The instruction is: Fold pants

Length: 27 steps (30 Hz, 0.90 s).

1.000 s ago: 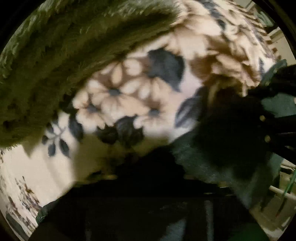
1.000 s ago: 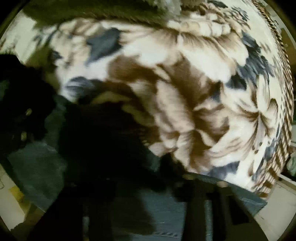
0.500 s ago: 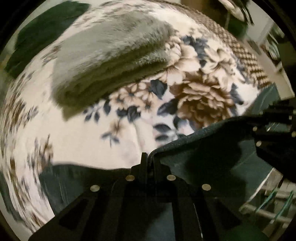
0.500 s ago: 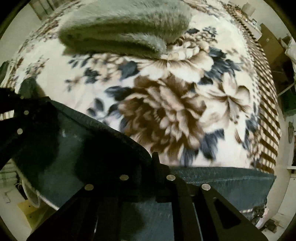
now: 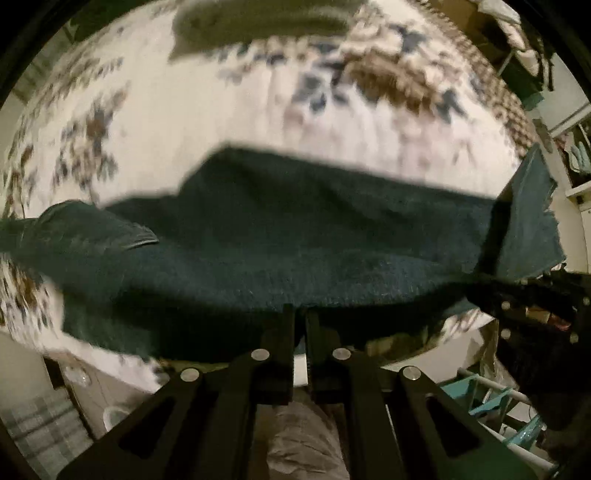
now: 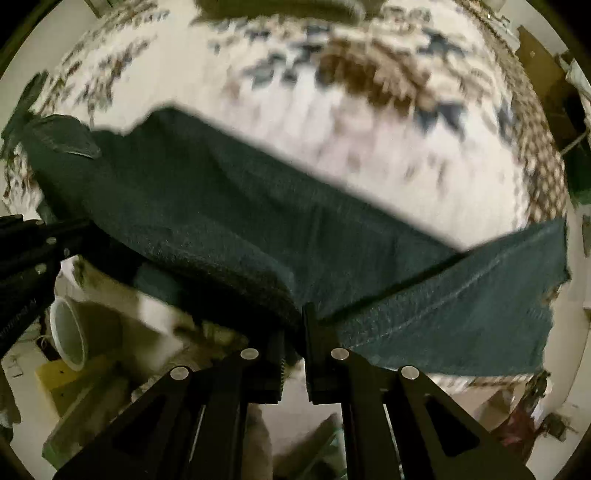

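floral blanket (image 5: 229,122) under dark pants (image 5: 295,236), cluttered room

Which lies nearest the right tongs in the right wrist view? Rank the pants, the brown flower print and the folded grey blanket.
1. Pants: pinched in the right tongs.
2. Brown flower print: beyond, upper right.
3. Folded grey blanket: farthest, top edge.

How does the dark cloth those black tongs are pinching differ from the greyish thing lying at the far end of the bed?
The pants are dark teal denim with visible stitching; the folded blanket is grey-green, too blurred to show texture. The pants are pinched along their near edge by the left gripper and right gripper; the blanket lies untouched. The pants stretch wide across the near edge; the blanket sits compact. Both rest on the floral bedspread.
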{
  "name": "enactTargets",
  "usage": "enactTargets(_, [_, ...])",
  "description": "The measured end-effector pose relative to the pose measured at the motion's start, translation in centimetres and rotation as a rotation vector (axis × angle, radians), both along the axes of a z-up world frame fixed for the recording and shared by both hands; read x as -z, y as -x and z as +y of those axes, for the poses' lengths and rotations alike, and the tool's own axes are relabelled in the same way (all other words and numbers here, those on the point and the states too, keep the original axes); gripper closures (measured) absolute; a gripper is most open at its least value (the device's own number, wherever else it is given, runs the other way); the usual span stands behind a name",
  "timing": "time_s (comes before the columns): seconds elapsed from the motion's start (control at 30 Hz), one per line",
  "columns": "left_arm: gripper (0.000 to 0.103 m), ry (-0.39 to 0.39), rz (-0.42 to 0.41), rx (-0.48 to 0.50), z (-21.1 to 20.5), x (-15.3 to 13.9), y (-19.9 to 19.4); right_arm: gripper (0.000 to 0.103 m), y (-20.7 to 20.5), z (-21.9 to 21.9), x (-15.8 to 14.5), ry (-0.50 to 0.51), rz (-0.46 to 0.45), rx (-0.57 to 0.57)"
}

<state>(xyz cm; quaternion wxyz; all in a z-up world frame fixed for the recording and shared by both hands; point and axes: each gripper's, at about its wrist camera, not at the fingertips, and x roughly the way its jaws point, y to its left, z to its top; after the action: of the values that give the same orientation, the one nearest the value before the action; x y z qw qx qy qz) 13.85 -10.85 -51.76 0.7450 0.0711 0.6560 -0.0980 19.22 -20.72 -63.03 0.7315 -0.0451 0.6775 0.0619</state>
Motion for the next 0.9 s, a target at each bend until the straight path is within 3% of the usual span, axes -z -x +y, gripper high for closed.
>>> enactTargets(0.1, [0.096, -0.012, 0.028, -0.022, 0.2, 2.5, 0.4, 0.093, 0.8, 0.0, 2.3, 0.001, 0.025, 0.029])
enactTargets(0.23, [0.089, 0.029, 0.099, -0.09, 1.4, 3.8, 0.7, 0.081, 1.4, -1.3, 3.8, -0.08, 0.115, 0.076])
enactTargets(0.3, [0.074, 0.025, 0.111, -0.123, 1.9, 3.1, 1.2, 0.063, 2.3, -2.9, 2.5, -0.172, 0.113, 0.145])
enactTargets(0.37, [0.057, 0.047, 0.092, -0.164, 2.2, 1.6, 1.6, 0.02, 3.3, -5.4, 1.3, -0.264, 0.129, 0.256])
enactTargets(0.47, [0.034, 0.079, 0.01, -0.182, 1.0, -1.0, 1.3, 0.018, 4.5, -10.7, -0.6, -0.321, 0.095, 0.455])
enactTargets(0.53, [0.027, 0.07, -0.063, -0.151, -1.5, -2.0, 0.3, 0.018, 4.8, -14.7, -1.7, -0.3, 0.052, 0.587])
enactTargets(0.63, [0.026, 0.04, -0.104, -0.094, -5.3, -1.5, -2.2, 0.018, 4.0, -21.6, -2.2, -0.189, -0.011, 0.754])
enactTargets(0.73, [0.026, -0.007, -0.122, -0.029, -10.3, 0.1, -5.3, 0.018, 1.5, -28.3, -1.5, -0.159, -0.037, 0.903])
enactTargets(0.9, [0.026, -0.059, -0.127, 0.055, -17.0, 2.5, -9.5, 0.018, -4.7, -34.6, 0.3, -0.079, -0.047, 0.957])
